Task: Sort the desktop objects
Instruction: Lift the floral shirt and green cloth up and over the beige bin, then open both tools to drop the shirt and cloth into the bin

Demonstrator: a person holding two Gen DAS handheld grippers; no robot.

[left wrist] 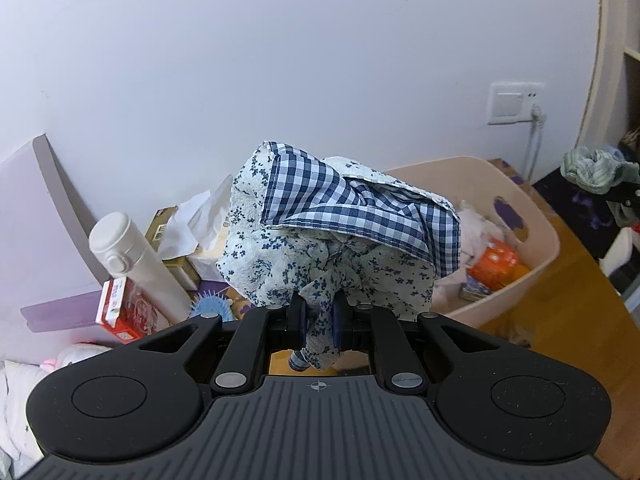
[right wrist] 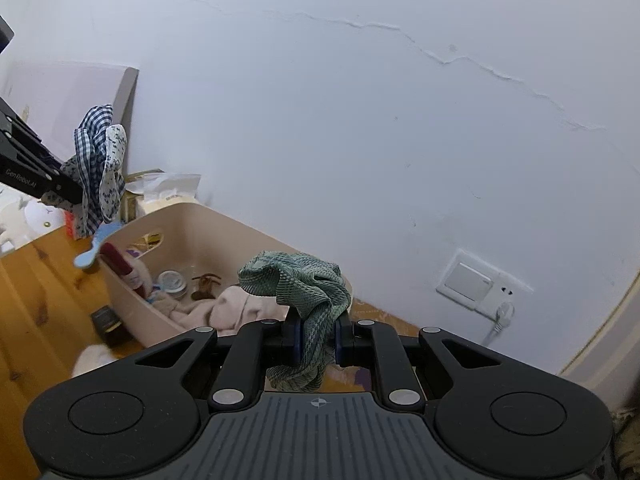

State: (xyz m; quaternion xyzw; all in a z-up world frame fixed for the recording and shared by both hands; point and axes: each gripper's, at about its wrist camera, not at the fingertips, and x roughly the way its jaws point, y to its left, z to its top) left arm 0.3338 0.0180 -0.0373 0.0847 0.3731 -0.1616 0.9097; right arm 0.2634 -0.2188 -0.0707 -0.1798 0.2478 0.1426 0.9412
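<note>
The blue floral-and-checked cloth (left wrist: 336,236) hangs bunched in the air in front of the wall, pinched at its lower edge by the left gripper (left wrist: 318,322), whose jaws are clamped tight on a twist of the fabric. In the right wrist view the green knit cloth (right wrist: 304,288) is likewise squeezed between the closed jaws of the right gripper (right wrist: 316,338), its bulk piled at twelve o'clock above the fingers and a tail drooping at six. Neither bundle has a clear long axis; each is a crumpled lump, and the green one's tail runs roughly along the fingers.

The beige plastic bin (left wrist: 536,248) sits at three o'clock of the floral cloth and already holds soft items. Judging by that, both cloths probably belong there. A good drop would carry each bundle fully over the rim before letting go, so no trailing corner drapes outside or snags the blue hairbrush (right wrist: 92,250) lying at the bin's edge.
</note>
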